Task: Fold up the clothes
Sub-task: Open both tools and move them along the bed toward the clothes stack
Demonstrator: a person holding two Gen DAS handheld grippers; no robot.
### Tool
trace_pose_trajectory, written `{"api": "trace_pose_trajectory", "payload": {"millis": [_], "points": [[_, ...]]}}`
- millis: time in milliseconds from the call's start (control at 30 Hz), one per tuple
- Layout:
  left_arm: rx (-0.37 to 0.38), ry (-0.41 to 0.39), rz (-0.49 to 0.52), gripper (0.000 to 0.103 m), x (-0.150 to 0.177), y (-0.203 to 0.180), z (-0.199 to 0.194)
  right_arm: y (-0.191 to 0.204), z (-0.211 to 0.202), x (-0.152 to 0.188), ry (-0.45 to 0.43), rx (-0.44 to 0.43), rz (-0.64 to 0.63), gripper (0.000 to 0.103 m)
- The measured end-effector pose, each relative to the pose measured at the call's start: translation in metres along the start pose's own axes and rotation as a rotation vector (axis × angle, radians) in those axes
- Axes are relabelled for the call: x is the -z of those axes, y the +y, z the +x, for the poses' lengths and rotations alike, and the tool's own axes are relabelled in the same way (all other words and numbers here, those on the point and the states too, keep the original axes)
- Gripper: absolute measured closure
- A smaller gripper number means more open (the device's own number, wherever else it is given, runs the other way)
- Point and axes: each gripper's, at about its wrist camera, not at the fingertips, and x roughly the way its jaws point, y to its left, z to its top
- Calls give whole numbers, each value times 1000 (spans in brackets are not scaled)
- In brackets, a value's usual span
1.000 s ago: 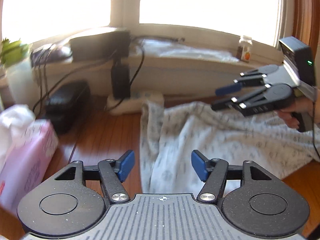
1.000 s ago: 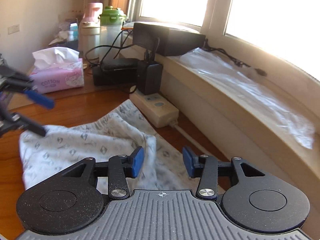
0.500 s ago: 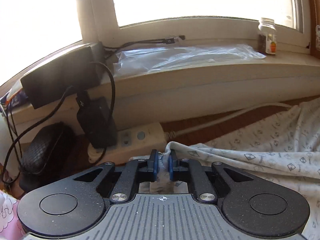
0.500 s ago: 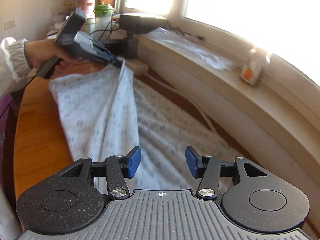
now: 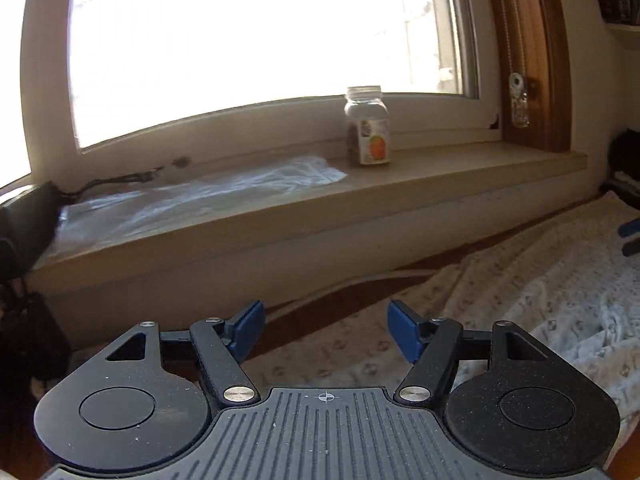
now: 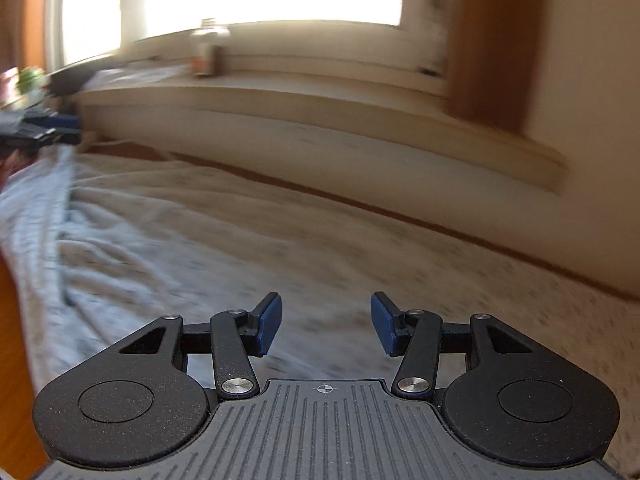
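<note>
- The left gripper (image 5: 326, 330) has its blue pads well apart and the jaws are opening; no cloth is pinched between them.
- Just below and beyond that gap lies the edge of the patterned garment (image 5: 532, 292), spread over the wooden table (image 5: 348, 306) and running off to the right.
- At the right edge of the left wrist view, two blue fingertips (image 5: 630, 236) of the other tool hover over the cloth.
- The right gripper (image 6: 326, 326) stands moderately apart with nothing between its pads, low over the garment (image 6: 280, 236).
- The right wrist view is smeared, but the cloth fills most of it, with a bunched fold at the left.
- At the far left of that view the left gripper (image 6: 52, 128) shows by the garment's raised corner; whether it touches is unclear.
- Behind the cloth runs the window sill (image 5: 460, 172), carrying a labelled glass jar (image 5: 368, 126) and a clear plastic sheet (image 5: 200, 196).
</note>
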Motion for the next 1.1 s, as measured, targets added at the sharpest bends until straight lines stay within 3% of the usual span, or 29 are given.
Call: {"api": "trace_pose_trajectory", "payload": {"millis": [133,233,367,767,1100], "points": [[78,59,-64,28,11,3,20,-36,-1,17,19,54,92,52],[122,84,-107,27,21,9,27,-50,-1,29,27,78,125,42],[128,101,-151,25,24,15,23,-51,-1,36,6,82,121,35],[65,144,-208,25,41,15,-6,-41,-19,50,5,87,127,35],[86,146,-224,24,48,15,-22,-40,-25,55,7,79,133,29]]}}
